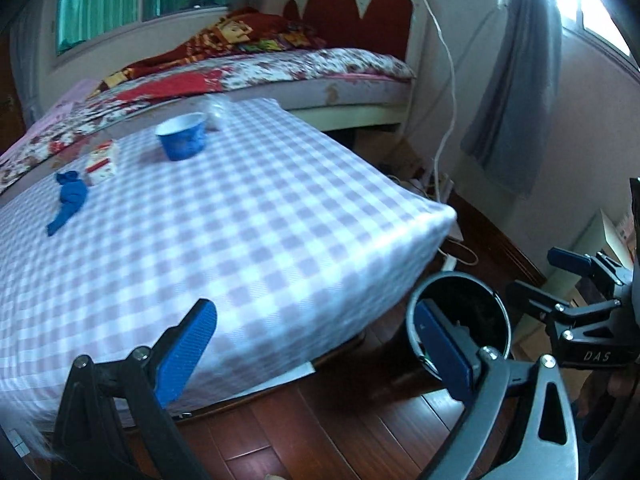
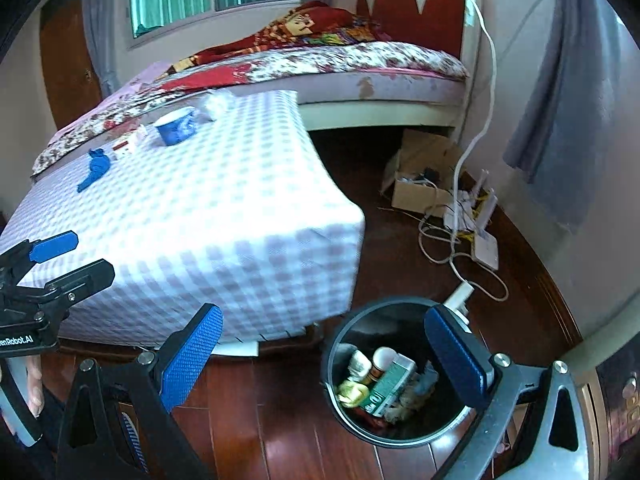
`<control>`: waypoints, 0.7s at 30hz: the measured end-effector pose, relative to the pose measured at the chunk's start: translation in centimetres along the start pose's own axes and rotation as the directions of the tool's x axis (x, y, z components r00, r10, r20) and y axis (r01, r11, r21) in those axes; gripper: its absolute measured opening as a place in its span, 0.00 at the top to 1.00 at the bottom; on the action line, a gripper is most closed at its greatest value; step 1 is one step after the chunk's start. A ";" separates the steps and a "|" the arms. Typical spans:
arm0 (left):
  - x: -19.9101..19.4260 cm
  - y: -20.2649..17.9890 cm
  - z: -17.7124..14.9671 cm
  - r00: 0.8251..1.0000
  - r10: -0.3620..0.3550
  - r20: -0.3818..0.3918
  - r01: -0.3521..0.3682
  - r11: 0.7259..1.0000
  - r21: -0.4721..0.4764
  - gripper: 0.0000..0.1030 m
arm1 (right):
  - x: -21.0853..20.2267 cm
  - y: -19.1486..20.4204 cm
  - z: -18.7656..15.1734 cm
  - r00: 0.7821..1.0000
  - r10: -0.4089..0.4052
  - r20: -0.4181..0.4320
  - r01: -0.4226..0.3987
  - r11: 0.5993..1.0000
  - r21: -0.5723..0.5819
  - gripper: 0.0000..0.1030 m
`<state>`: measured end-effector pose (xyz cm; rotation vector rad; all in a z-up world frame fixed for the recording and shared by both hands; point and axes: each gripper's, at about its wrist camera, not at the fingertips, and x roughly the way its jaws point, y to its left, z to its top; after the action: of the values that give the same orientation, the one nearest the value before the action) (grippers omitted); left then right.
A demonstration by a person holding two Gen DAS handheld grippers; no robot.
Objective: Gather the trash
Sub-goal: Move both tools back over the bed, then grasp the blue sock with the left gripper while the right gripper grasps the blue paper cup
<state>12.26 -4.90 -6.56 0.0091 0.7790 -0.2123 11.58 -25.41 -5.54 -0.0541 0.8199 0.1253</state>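
Blue-padded fingers frame both views; your left gripper (image 1: 316,354) stands wide with nothing between the pads, and your right gripper (image 2: 324,354) is spread just as wide, also empty.

Left wrist view: right gripper shows at the right edge, near the bin (image 1: 460,320). Only the bin's dark inside and rim are visible here; contents cannot be made out. Checked cloth (image 1: 224,216) fills most of the frame.

Right wrist view: you look down into the bin (image 2: 348,336), on the wood floor (image 2: 280,420) just off the cloth's near right corner. Trash already inside: a green-and-white carton (image 2: 390,386), a yellow crumpled piece (image 2: 352,392), and a small bottle with a white cap (image 2: 382,362). Your left gripper appears at the left edge, over the cloth's near side.

Trash on the cloth, far left, seen in both views:
- blue glove (image 1: 68,200), crumpled, nearest the left edge
- small red-and-white box (image 1: 103,162), just beyond the glove
- blue paper cup (image 1: 182,136), upright, further right
- clear plastic piece (image 1: 218,110) behind the cup, blurred

Only the right view shows the cardboard box (image 2: 424,172) and tangled white cables (image 2: 460,236) on the floor by the far wall.
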 end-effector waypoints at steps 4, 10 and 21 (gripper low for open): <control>-1.0 2.6 -0.1 0.999 0.036 0.018 -0.036 0.999 -0.036 0.03 | -0.1 2.3 1.3 0.999 0.034 0.018 -0.034 0.999 -0.027 0.01; -2.3 8.0 0.4 0.993 0.113 0.042 -0.108 0.989 -0.105 0.03 | 0.5 7.0 4.3 0.994 0.107 0.038 -0.105 0.992 -0.065 0.01; -0.8 20.4 2.6 0.967 0.254 0.020 -0.242 0.941 -0.237 0.04 | 6.6 16.0 11.0 0.971 0.238 0.020 -0.233 0.961 -0.152 0.01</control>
<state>17.48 15.04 -5.60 -0.1195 0.7415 0.1194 21.87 -7.85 -2.90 -0.0947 0.7761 0.4117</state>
